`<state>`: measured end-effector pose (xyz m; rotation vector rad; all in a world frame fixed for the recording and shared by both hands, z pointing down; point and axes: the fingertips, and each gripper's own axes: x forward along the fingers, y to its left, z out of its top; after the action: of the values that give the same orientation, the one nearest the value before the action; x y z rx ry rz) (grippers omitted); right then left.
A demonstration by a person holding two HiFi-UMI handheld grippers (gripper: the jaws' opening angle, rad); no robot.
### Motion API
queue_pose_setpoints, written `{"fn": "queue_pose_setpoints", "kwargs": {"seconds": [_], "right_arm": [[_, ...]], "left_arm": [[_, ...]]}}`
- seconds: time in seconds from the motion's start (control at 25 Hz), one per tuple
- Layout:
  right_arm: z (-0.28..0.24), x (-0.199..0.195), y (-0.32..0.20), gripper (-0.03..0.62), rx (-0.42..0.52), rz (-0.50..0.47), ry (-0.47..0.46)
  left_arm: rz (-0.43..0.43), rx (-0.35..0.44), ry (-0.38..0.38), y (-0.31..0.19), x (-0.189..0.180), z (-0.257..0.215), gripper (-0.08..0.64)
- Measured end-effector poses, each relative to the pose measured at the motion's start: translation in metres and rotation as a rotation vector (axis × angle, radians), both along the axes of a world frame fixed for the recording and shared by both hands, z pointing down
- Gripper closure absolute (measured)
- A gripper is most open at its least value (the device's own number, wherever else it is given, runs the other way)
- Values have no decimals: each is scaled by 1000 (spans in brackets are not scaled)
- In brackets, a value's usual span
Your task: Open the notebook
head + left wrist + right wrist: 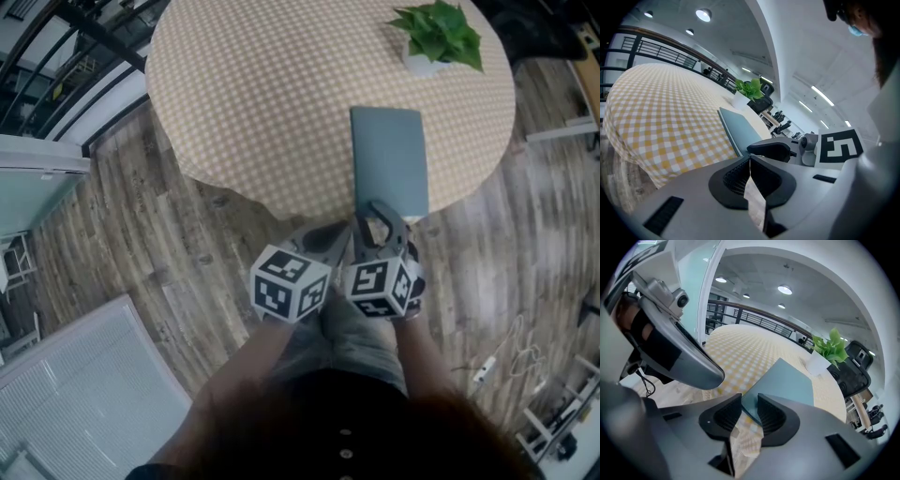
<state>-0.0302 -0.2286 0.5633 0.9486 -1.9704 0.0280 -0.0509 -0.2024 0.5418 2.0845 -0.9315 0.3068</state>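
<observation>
A closed grey-teal notebook (389, 159) lies on the round table's yellow-checked cloth (281, 94), its short side at the near edge. My right gripper (380, 223) is at the notebook's near left corner. In the right gripper view its jaws (749, 411) stand open, with that corner of the notebook (783, 383) between the pads; I see no pad pressing on it. My left gripper (330, 242) hangs just left of it, off the table edge. Its jaws (750, 159) are shut with nothing in them, and the notebook (740, 129) lies ahead to the right.
A potted green plant (438, 36) in a white pot stands at the table's far right. Wooden floor surrounds the table. A white power strip with cable (483, 368) lies on the floor at right. A white slatted panel (84, 384) is at lower left.
</observation>
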Motion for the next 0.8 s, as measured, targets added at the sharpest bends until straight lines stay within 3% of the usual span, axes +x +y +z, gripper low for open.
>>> {"fn": "queue_pose_setpoints", "kwargs": {"seconds": [0.48, 0.8], "right_arm": [[-5, -1, 2, 548, -96, 37, -93], [-12, 3, -1, 561, -148, 94, -174]], "left_arm": [[39, 14, -3, 0, -3, -6, 546], [74, 44, -21, -2, -9, -20, 546]]}}
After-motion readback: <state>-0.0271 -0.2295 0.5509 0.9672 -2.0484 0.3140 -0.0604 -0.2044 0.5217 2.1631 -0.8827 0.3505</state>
